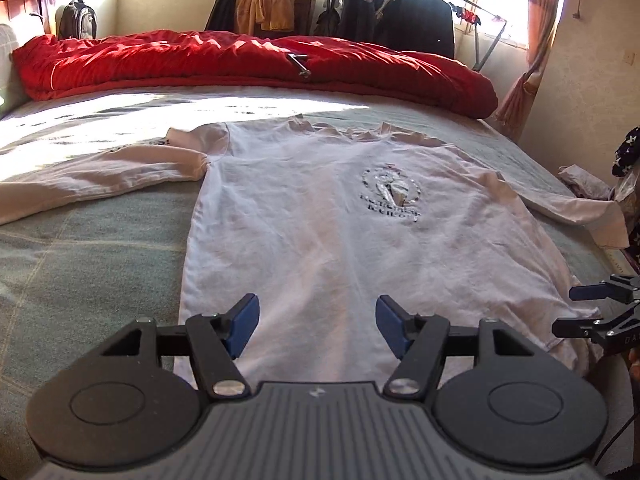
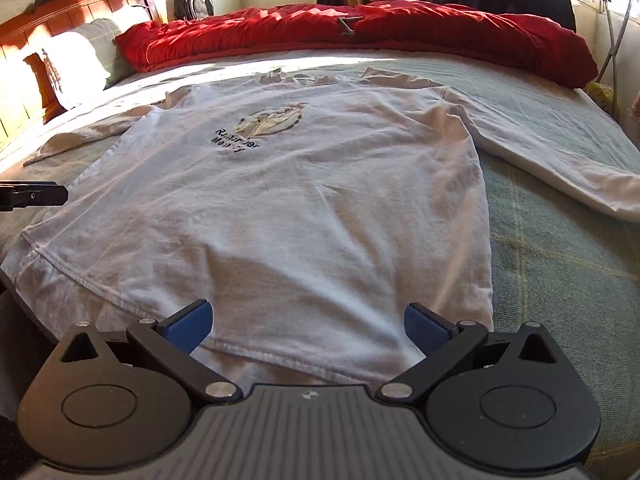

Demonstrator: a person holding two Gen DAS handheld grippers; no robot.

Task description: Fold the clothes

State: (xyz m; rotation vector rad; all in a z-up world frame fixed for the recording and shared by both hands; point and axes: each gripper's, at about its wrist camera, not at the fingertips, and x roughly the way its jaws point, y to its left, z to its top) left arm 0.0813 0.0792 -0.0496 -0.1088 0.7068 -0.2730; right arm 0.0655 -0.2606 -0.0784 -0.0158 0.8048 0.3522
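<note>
A white long-sleeved shirt (image 1: pixel 320 216) (image 2: pixel 304 200) with a dark chest print lies flat, front up, on the green bedcover (image 1: pixel 80 264), both sleeves spread out to the sides. My left gripper (image 1: pixel 318 324) hovers open over the shirt's lower part, nothing between its blue pads. My right gripper (image 2: pixel 308 326) is open just above the bottom hem, also holding nothing. In the left wrist view the right gripper (image 1: pixel 592 308) shows at the right edge beside the hem corner. A black piece of the left gripper (image 2: pixel 32 196) pokes in at the left edge of the right wrist view.
A red duvet (image 1: pixel 240 64) is bunched across the far side of the bed. Beyond it stand a rack of dark clothes (image 1: pixel 400 12), a backpack (image 1: pixel 76 20) and a wooden headboard (image 2: pixel 60 40). Loose pale cloth (image 1: pixel 584 184) lies at the bed's right edge.
</note>
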